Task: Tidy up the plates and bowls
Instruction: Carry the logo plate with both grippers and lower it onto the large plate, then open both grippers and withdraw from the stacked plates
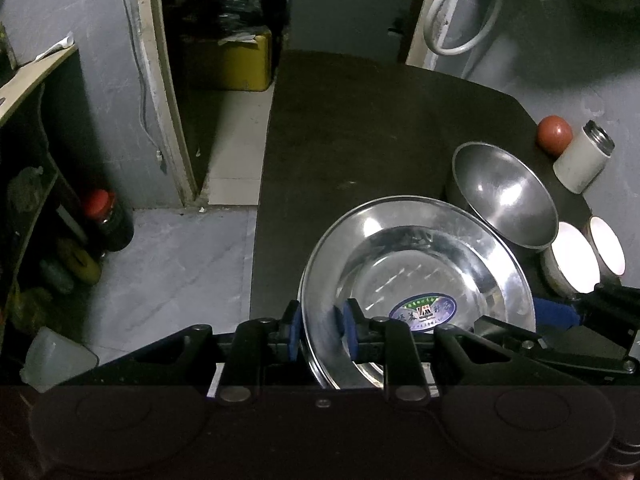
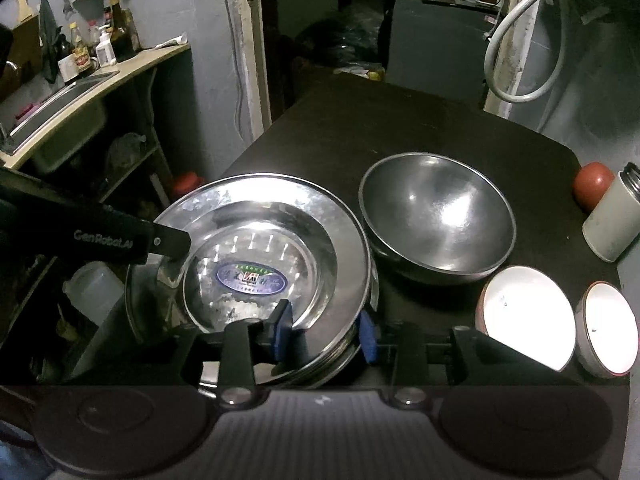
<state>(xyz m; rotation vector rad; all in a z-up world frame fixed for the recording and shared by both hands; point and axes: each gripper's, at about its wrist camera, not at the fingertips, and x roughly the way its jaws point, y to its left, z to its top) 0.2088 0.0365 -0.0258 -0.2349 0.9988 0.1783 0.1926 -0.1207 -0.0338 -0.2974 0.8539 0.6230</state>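
A steel plate (image 1: 420, 264) with an oval blue sticker lies at the near edge of the dark table (image 1: 360, 120), on top of other plate rims (image 2: 340, 360). My left gripper (image 1: 323, 328) is shut on its left rim, one blue pad on each side. My right gripper (image 2: 326, 332) is shut on the near right rim of the same plate (image 2: 248, 248). One black finger (image 2: 168, 242) of the left gripper rests on the plate's far left side. A deep steel bowl (image 2: 436, 216) stands just right of the plates. Two white bowls (image 2: 524, 316) (image 2: 608, 328) sit at the near right.
A red round fruit (image 2: 592, 184) and a white canister (image 2: 612, 220) stand at the table's right edge. Left of the table are the floor, a shelf with a red-capped bottle (image 1: 106, 216), and a counter with a sink (image 2: 60, 100). A white hose (image 2: 516, 60) hangs behind.
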